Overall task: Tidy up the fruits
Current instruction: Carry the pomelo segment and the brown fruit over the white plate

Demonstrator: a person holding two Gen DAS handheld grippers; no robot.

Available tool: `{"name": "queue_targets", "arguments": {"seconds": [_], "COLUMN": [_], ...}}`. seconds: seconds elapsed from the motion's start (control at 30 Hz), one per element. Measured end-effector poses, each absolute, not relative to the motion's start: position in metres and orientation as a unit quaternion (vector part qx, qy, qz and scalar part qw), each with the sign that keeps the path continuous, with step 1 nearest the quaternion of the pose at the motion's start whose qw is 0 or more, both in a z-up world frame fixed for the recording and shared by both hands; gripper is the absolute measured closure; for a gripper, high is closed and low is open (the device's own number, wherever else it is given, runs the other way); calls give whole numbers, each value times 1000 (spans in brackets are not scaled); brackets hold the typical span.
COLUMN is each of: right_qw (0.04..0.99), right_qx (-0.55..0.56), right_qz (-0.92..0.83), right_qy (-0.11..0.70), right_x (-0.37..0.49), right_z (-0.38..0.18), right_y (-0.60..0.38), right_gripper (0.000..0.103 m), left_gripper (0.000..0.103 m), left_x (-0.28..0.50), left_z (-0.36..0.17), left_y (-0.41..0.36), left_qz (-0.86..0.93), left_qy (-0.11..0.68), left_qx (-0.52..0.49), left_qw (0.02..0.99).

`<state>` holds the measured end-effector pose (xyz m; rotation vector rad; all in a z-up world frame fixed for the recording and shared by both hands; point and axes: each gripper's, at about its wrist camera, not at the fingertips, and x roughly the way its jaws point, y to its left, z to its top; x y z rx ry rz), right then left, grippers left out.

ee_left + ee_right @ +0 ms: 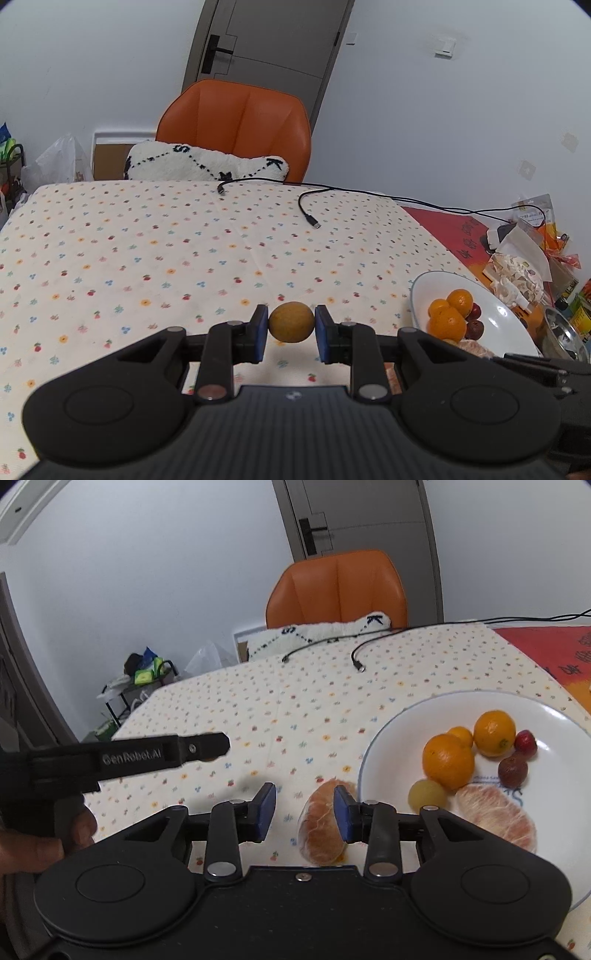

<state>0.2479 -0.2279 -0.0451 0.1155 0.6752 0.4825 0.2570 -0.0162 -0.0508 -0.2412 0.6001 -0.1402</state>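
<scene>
Most fruit sits on the plate (388, 738) already. The left tool (291, 325) pinches a small orange (291, 322). The right tool (304, 812) is spread around a wrapped pomelo piece (319, 827) on the counter (295, 709).

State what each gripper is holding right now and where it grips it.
The left gripper clamps a small yellow-orange fruit across its sides between both pads. The right gripper is open, holding nothing, over a wrapped pomelo segment.

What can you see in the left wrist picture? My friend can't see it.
The left gripper holds a small yellowish fruit between its blue jaws, above a flowery tablecloth. To the right, a white plate holds oranges and dark red fruits.
</scene>
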Motion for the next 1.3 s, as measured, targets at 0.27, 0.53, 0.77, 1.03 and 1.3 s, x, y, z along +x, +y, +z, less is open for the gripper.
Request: {"name": "queue_targets", "arguments": {"seconds": [0.27, 0.53, 0.77, 1.03, 1.3], "right_qw": [921, 923, 927, 927, 917], "right_qx": [-4, -33, -83, -81, -43], "right_qz": [176, 147, 134, 151, 214], "right_qy": [349, 353, 340, 335, 335], "right_x": [249, 249, 249, 250, 247], "right_z": [-55, -60, -64, -62, -58], "right_y": [-200, -183, -168, -168, -153], "right_gripper": [67, 61, 60, 74, 65], "left_gripper": [78, 78, 78, 78, 78], "left_x": [256, 254, 251, 248, 246], "left_z": [-57, -63, -67, -67, -65], "left_y": [5, 26, 37, 44, 47], "left_qz": [-70, -66, -66, -60, -50], "left_qy": [296, 300, 300, 298, 297], "left_qx": [-132, -144, -155, -162, -153], "left_qw": [943, 941, 939, 939, 941]}}
